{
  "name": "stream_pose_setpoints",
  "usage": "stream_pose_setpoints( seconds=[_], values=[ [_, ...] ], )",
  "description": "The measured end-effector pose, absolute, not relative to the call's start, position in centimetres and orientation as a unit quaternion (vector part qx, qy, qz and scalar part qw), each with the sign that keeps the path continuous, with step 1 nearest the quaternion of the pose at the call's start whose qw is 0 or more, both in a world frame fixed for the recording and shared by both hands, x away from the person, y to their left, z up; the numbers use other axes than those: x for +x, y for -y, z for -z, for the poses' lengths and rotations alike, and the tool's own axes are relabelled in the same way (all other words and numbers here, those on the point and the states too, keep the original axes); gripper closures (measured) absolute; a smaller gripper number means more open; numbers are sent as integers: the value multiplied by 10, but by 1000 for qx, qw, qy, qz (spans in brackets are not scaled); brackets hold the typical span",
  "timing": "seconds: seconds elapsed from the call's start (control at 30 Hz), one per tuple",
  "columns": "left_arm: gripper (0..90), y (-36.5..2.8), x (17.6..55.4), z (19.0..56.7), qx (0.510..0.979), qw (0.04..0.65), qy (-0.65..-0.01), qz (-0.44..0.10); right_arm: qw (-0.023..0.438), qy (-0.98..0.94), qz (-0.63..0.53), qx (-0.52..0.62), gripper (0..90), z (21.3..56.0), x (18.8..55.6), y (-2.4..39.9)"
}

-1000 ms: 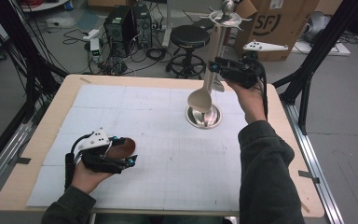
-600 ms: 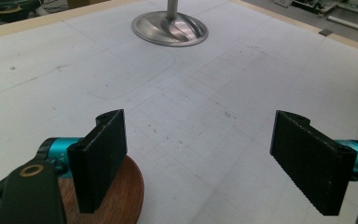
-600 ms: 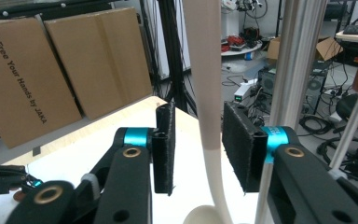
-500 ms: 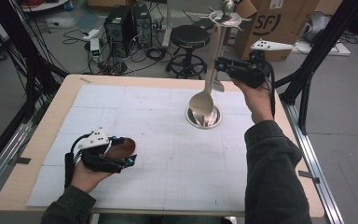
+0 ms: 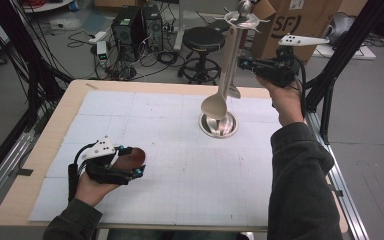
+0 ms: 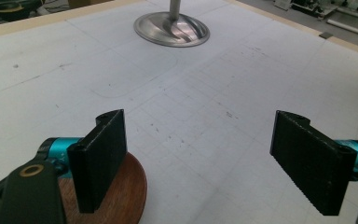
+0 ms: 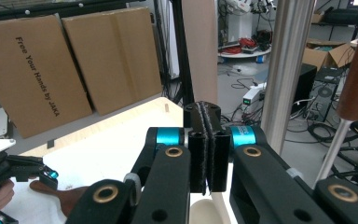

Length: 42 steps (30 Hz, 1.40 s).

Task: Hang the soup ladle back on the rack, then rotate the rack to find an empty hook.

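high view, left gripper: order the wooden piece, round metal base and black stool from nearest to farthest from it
1. Wooden piece, right beside the left gripper, near left of the table.
2. Round metal base, mid-table toward the right.
3. Black stool, on the floor beyond the far edge.

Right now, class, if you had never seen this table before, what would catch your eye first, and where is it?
First, the tall steel stand rising from its round base at the table's far right, with a metal spoon hanging beside the pole. Next, the right hand-held gripper raised high beside that pole, jaws pressed shut. Last, the left hand-held gripper low at the near left, jaws wide open above a brown wooden piece lying on the white mat.
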<state>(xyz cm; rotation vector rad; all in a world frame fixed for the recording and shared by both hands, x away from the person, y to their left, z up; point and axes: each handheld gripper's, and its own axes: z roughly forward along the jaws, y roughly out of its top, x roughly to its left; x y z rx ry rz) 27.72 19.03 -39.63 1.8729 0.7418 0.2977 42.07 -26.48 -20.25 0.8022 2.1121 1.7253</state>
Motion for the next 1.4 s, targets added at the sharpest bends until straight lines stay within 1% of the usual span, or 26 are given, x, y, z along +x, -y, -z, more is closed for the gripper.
stream_pose_setpoints(
  seconds=[0.13, 0.63, 1.07, 1.4],
  values=[
    [192, -190, 278, 397, 784, 525, -308, -125, 151, -739, -597, 275, 897, 197, 420, 268],
    [192, -190, 278, 397, 784, 524, -307, -126, 182, -735, -597, 267, 897, 166, 421, 288],
    [192, -189, 279, 398, 786, 523, -305, -125, 201, -715, -609, 277, 896, 156, 422, 305],
    [192, -189, 279, 398, 786, 523, -305, -125, 210, -713, -610, 275, 897, 151, 425, 302]
  ],
)
